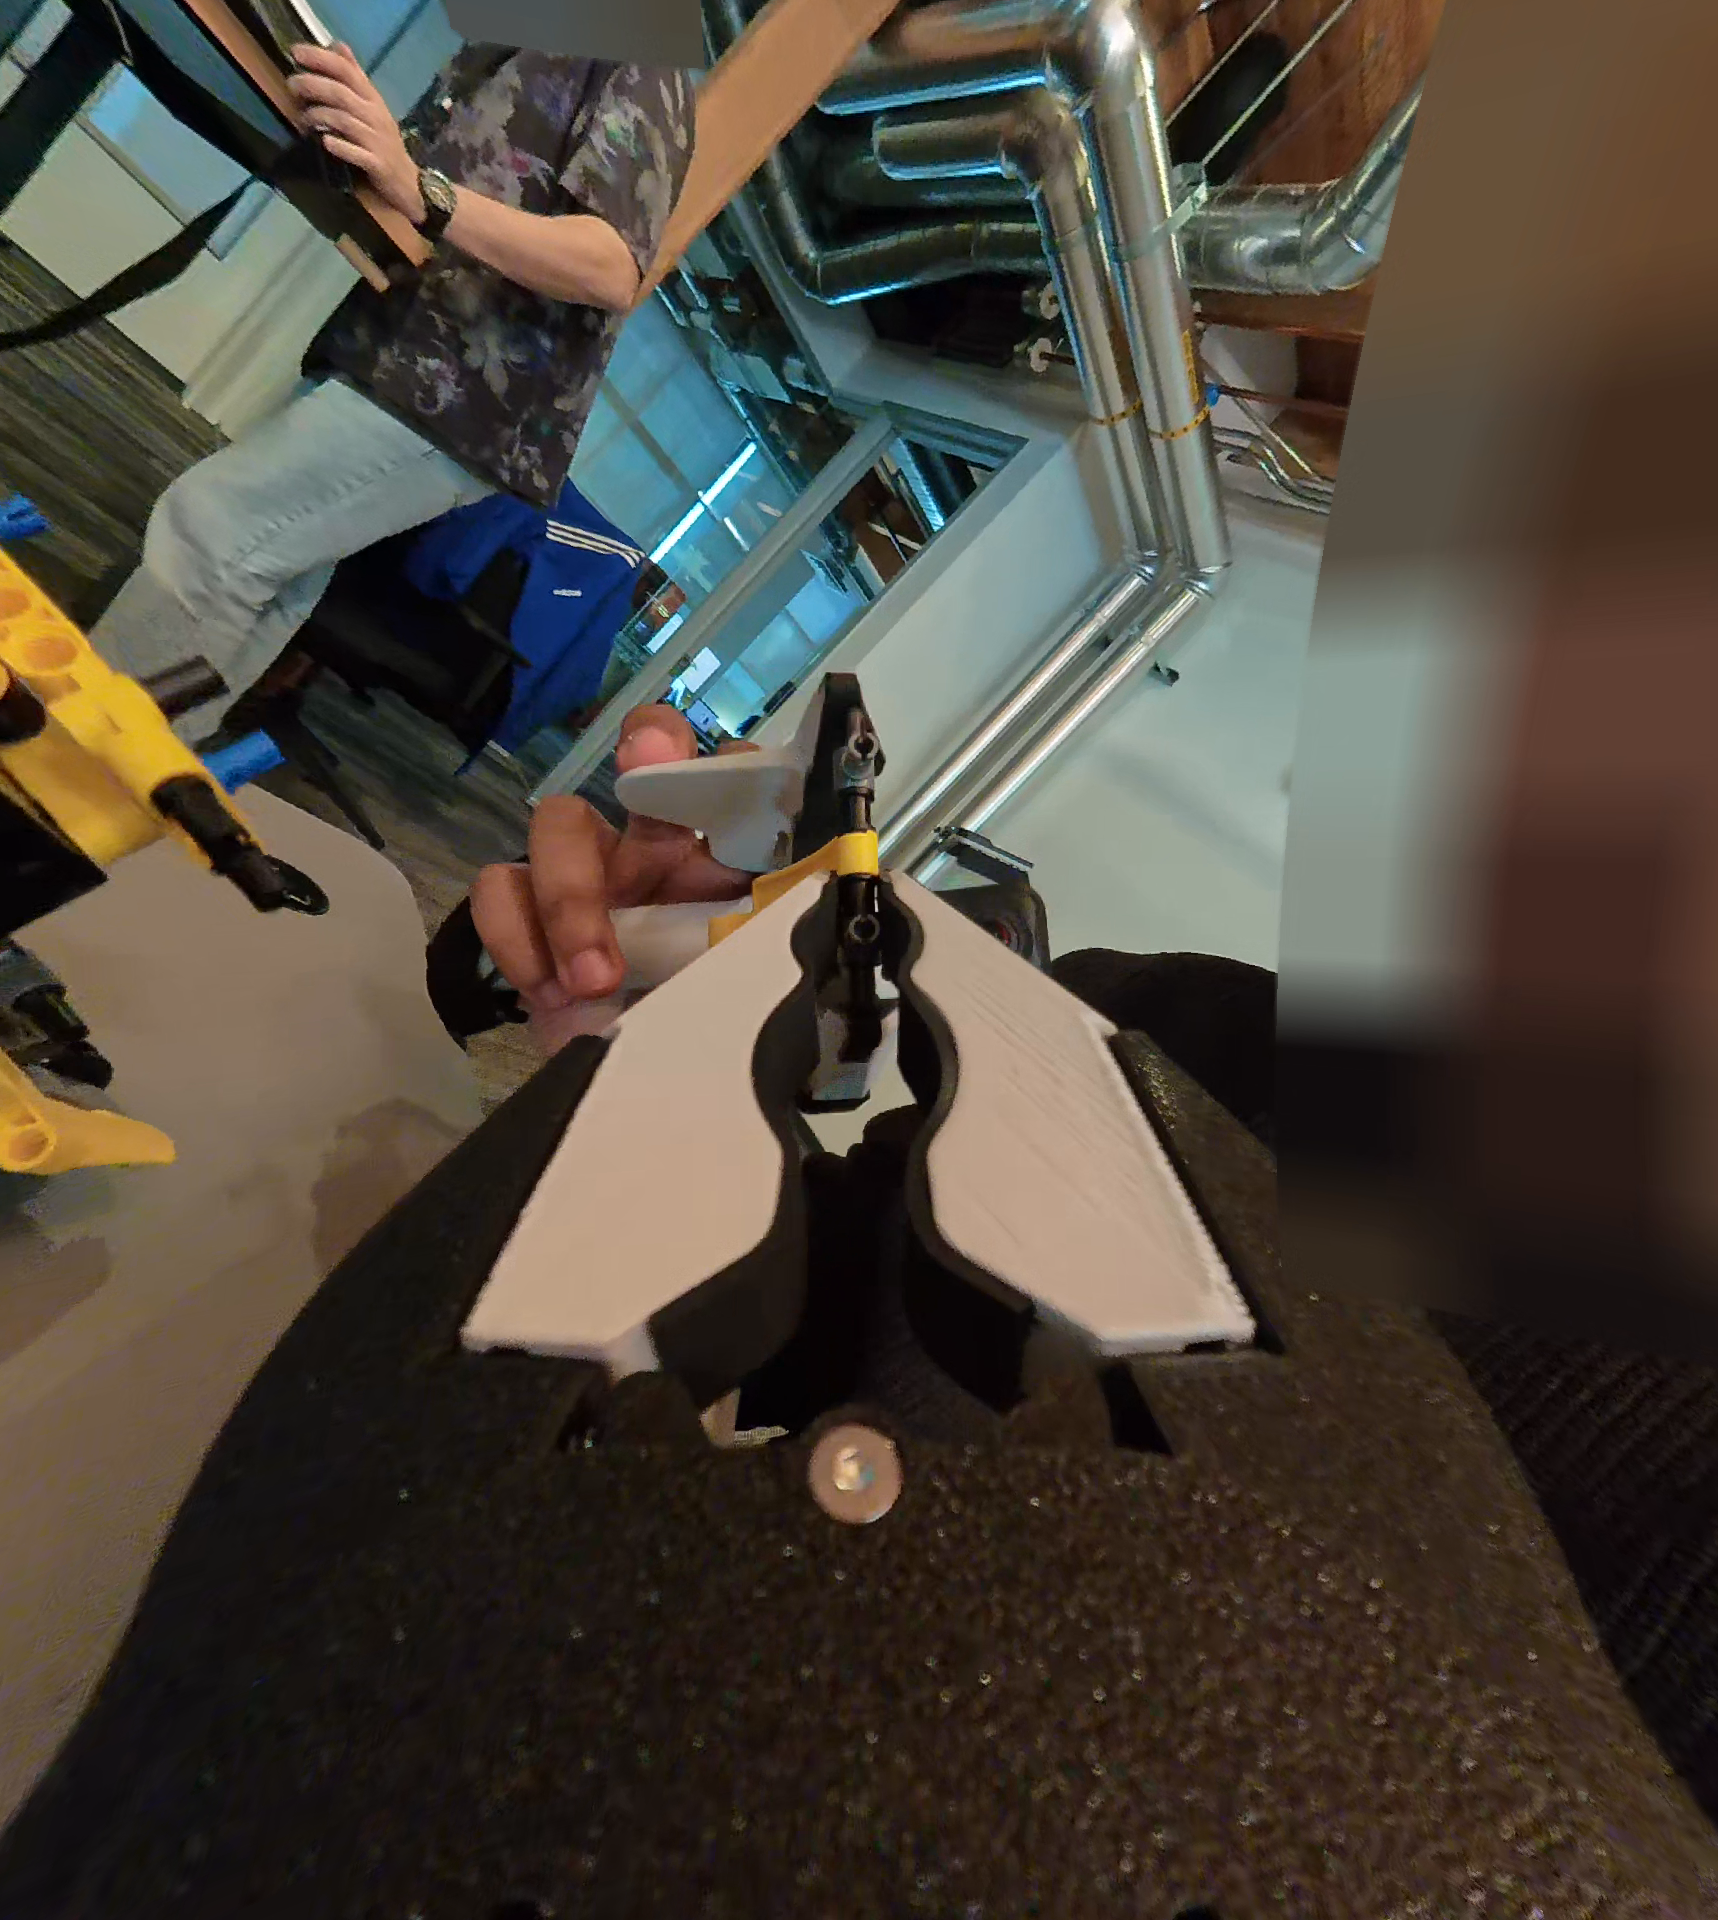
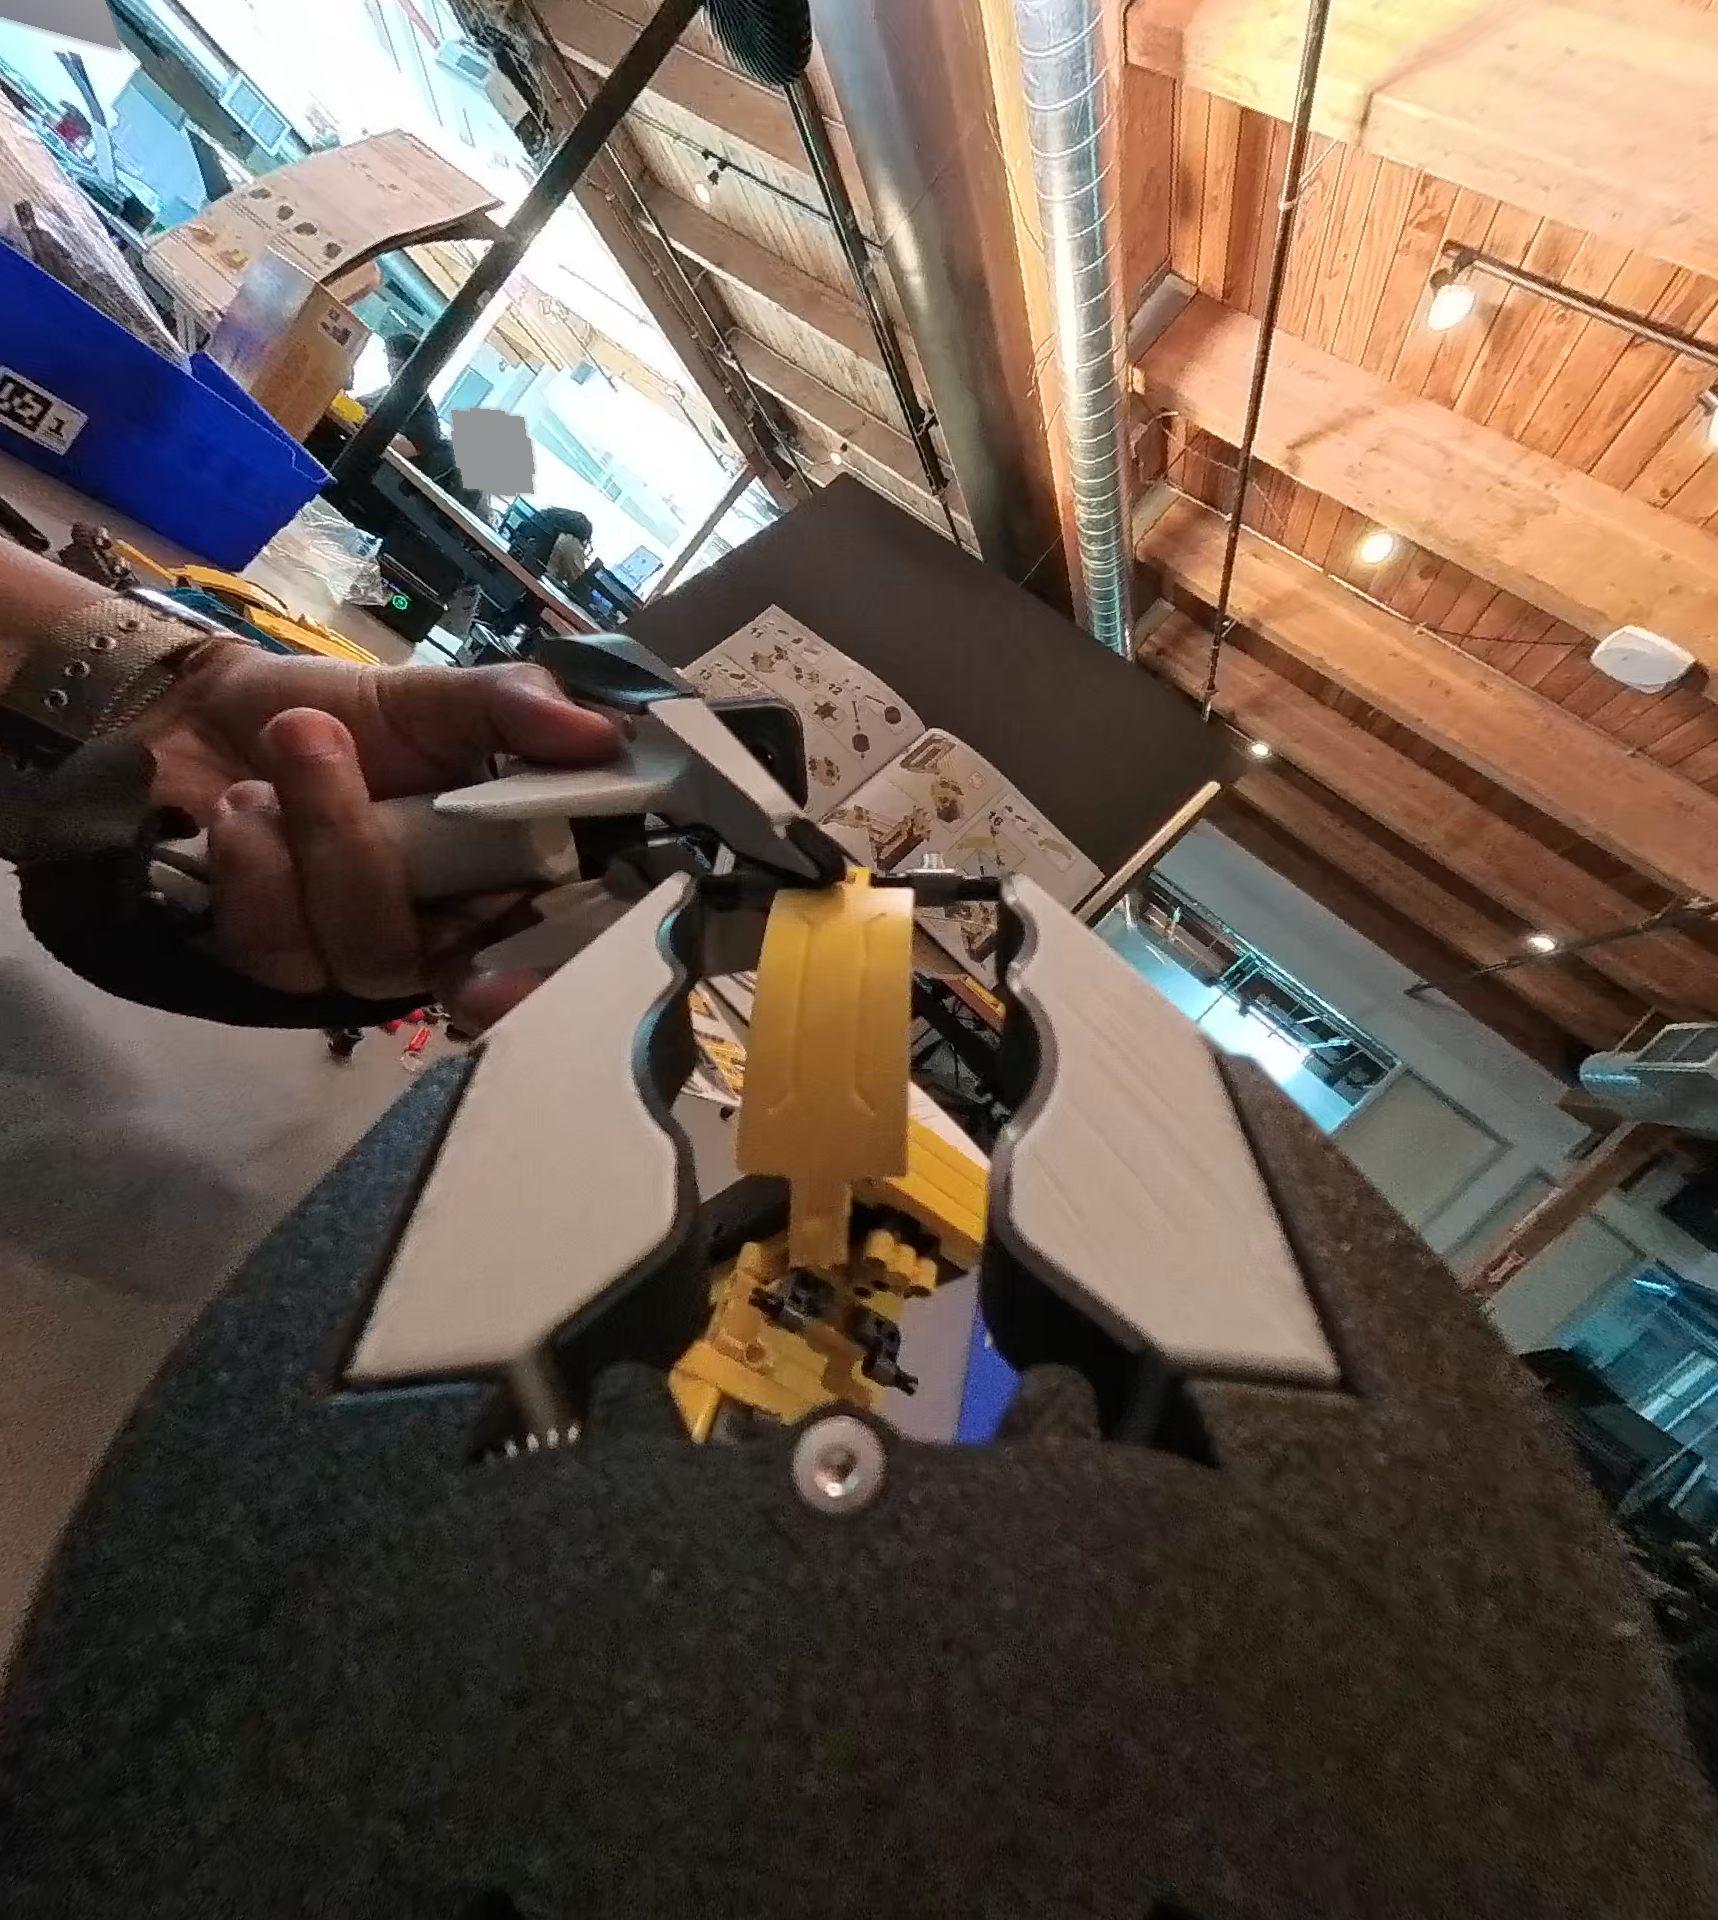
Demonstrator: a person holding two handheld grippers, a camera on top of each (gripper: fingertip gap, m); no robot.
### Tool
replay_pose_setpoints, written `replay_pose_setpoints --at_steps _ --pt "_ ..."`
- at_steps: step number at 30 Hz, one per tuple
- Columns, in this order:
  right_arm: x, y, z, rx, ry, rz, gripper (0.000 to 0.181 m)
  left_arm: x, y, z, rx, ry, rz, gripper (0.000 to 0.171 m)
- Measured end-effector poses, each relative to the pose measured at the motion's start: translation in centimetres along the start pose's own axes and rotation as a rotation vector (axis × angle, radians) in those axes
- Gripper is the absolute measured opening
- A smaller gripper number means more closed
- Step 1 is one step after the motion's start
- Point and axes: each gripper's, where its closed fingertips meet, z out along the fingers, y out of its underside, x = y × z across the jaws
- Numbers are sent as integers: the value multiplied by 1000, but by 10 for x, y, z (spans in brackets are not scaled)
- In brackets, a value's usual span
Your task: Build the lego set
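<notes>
My left gripper [image 1: 860,891] is shut on a thin black axle [image 1: 857,935] that carries a yellow collar [image 1: 855,854]. In the right wrist view the left gripper [image 2: 808,857] comes in from the left, held by a hand [image 2: 315,810], and pinches the axle [image 2: 959,886] at the top of a yellow curved panel [image 2: 829,1039]. My right gripper [image 2: 850,894] holds the same axle endwise between its fingertips, which stand well apart. The panel hangs from the axle between them. One right finger [image 1: 720,805] shows beyond the left tips.
A yellow and black brick model [image 1: 34,707] stands at the left on the pale table [image 1: 159,1039]; part of a model [image 2: 813,1278] shows under the panel. An open instruction booklet [image 2: 938,769] and a blue bin [image 2: 107,416] lie beyond. A person [image 1: 481,291] stands behind the table. Only a small space, under 4 cm, lies between the two pairs of fingers.
</notes>
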Motion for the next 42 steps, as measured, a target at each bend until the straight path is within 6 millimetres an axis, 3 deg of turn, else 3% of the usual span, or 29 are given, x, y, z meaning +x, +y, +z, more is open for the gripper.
replay_pose_setpoints --at_steps 13,17,19,24,28,31,33,35,39,42 --pt "-4 -4 -2 -10 -34 -15 55 5 5 0 -34 47 -46 6" --pt "-1 -1 0 -61 -61 46 54 4 3 1 -24 -19 99 8" --pt "4 4 0 -80 -50 105 55 2 -2 -1 -1 -82 197 25" --pt "28 11 -8 -41 7 321 55 3 -31 -18 105 -261 504 30" --pt "51 31 -17 -37 89 521 54 -19 -60 -46 181 -639 859 30" --pt "61 58 -21 -77 122 698 54 -37 -57 -51 71 -816 1065 32" --pt "58 76 -21 -115 89 841 54 -53 -36 -42 -113 -813 1088 34" --pt "56 88 -23 -142 84 916 54 -63 -33 -42 -159 -870 1113 40" --pt "47 103 -22 -249 80 862 54 -71 -38 -50 -147 -952 1171 46" --pt "40 104 -18 -275 63 845 54 -89 -34 -57 -207 -1009 1139 50"
